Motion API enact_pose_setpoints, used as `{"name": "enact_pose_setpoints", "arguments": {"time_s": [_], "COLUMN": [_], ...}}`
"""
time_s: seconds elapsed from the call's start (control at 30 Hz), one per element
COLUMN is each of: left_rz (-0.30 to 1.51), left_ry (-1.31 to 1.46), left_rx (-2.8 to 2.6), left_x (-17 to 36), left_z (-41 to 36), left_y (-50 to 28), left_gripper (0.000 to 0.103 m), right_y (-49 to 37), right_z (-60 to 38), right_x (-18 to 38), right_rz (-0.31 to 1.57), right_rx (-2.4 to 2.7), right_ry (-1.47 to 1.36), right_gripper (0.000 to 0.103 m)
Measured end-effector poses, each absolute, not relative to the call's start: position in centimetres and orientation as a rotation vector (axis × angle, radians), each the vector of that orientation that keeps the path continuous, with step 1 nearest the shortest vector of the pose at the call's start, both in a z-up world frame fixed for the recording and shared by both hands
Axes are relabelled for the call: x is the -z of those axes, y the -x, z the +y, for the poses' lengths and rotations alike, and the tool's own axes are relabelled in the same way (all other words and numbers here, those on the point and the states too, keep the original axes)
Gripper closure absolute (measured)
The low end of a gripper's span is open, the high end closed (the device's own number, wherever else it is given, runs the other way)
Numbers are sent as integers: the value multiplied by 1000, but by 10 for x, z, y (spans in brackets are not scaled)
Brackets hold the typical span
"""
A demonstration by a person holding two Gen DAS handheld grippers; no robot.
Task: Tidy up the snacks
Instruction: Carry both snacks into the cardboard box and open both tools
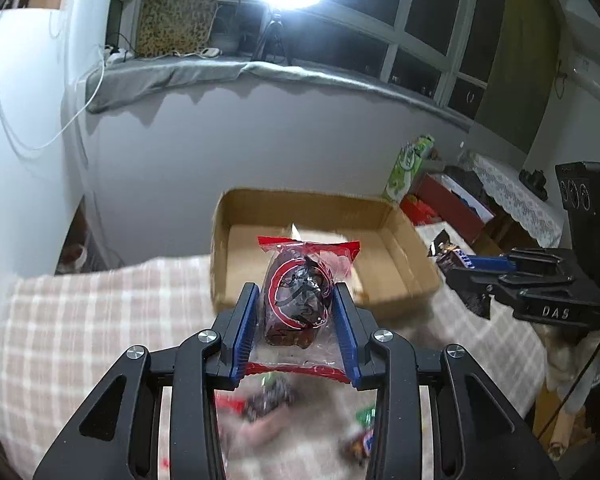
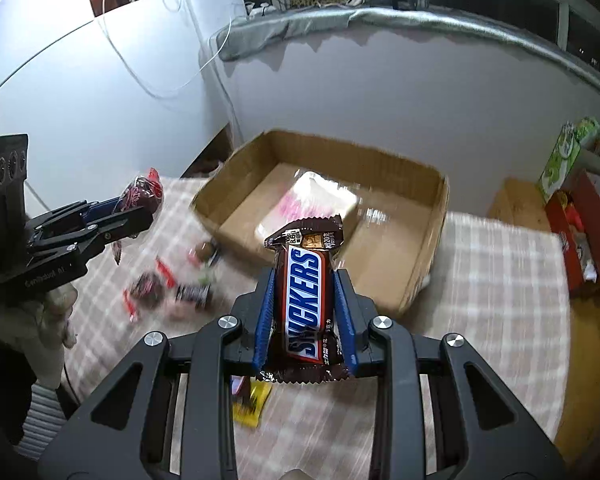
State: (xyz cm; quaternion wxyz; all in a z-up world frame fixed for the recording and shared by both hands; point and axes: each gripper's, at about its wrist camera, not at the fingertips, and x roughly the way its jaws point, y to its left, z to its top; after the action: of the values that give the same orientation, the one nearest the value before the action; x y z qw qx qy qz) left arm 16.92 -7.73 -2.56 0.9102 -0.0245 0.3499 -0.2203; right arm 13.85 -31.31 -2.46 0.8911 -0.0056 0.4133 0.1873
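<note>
The left gripper (image 1: 296, 300) pinches a red-edged clear packet with a dark cake (image 1: 300, 296) inside, and the right gripper (image 2: 305, 296) pinches a Snickers bar (image 2: 306, 304), both held up just in front of the cardboard box (image 2: 424, 240). Below them, loose snacks (image 2: 168, 284) on the checked tablecloth (image 2: 500, 280) are too blurry to name. Inside the box lies a pale packet (image 2: 312, 200), also blurred, and behind the box stands a plain wall (image 1: 260, 140) under a dark window (image 1: 420, 20).

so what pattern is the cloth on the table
Beige and white plaid tablecloth, clearest in the right wrist view.
</note>
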Motion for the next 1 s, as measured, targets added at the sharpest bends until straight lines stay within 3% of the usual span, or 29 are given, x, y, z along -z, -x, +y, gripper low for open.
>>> {"name": "enact_pose_setpoints", "arguments": {"time_s": [0.7,1.0], "left_rz": [834,853], "left_ry": [88,77], "left_rx": [389,356], "left_x": [71,75], "left_z": [-94,-92], "left_y": [-245,-249], "left_gripper": [67,58], "right_y": [-227,-234], "right_z": [-312,-308], "right_x": [73,76], "right_rz": [962,975], "right_rx": [-308,-310], "right_ry": [5,15], "right_gripper": [73,71]}}
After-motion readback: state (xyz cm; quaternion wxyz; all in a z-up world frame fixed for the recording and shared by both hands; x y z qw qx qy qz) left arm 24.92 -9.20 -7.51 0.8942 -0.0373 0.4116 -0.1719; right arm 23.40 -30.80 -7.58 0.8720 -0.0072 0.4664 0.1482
